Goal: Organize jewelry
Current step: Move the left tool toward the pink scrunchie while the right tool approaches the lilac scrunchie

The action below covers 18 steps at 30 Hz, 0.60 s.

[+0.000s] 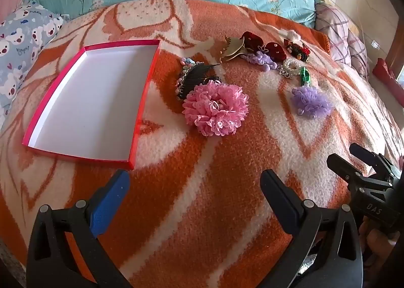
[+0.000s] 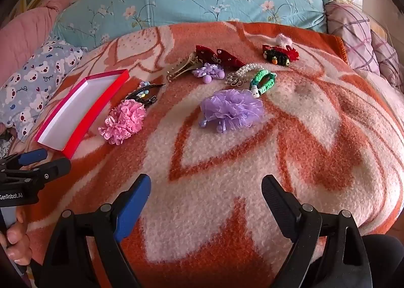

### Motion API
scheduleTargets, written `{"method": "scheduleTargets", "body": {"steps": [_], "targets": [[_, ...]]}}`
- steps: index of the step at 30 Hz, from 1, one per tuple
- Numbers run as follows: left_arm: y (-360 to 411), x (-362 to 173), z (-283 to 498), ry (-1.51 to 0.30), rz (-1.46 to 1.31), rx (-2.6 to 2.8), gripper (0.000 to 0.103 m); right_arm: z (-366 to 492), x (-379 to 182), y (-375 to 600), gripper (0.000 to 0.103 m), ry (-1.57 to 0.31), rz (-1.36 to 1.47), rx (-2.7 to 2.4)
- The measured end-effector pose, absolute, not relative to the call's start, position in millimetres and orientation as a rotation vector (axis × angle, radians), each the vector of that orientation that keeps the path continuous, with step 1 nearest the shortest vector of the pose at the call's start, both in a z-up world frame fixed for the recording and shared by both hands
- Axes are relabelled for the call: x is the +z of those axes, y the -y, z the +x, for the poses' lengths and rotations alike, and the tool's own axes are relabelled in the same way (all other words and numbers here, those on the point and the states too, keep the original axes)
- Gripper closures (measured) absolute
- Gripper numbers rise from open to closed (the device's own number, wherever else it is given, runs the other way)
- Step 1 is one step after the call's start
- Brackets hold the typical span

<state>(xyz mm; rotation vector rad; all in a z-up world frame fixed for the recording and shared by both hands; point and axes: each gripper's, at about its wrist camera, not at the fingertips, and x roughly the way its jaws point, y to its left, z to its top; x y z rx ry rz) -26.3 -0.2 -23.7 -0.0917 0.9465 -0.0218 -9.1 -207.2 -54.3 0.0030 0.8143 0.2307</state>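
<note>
A shallow red box (image 1: 141,109) with a white inside lies on the orange and white blanket, also in the right wrist view (image 2: 99,109). Right of it lie a pink lace scrunchie (image 1: 216,107) (image 2: 123,121), a black comb clip (image 1: 194,78), a purple mesh scrunchie (image 1: 311,101) (image 2: 232,110), a beige claw clip (image 1: 233,48), dark red bows (image 2: 219,57), a pearl bracelet (image 2: 243,72) and a green band (image 2: 263,81). My left gripper (image 1: 194,187) is open and empty, near the box's front corner. My right gripper (image 2: 205,192) is open and empty, short of the purple scrunchie.
The blanket (image 2: 252,162) covers a bed. A blue floral quilt (image 2: 189,0) lies at the back, a bear-print pillow (image 1: 20,40) at the left and a plaid pillow (image 2: 358,35) at the right. The right gripper also shows in the left wrist view (image 1: 353,159).
</note>
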Motion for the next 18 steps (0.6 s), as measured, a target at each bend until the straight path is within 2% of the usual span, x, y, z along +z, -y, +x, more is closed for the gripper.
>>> {"method": "scheduleTargets", "body": {"steps": [18], "targets": [[-1.0, -21.9, -21.5, -0.950, -0.087, -0.021, 0.000, -10.3, -51.0, 206.0, 0.012, -0.803, 0.006, 0.238]]}}
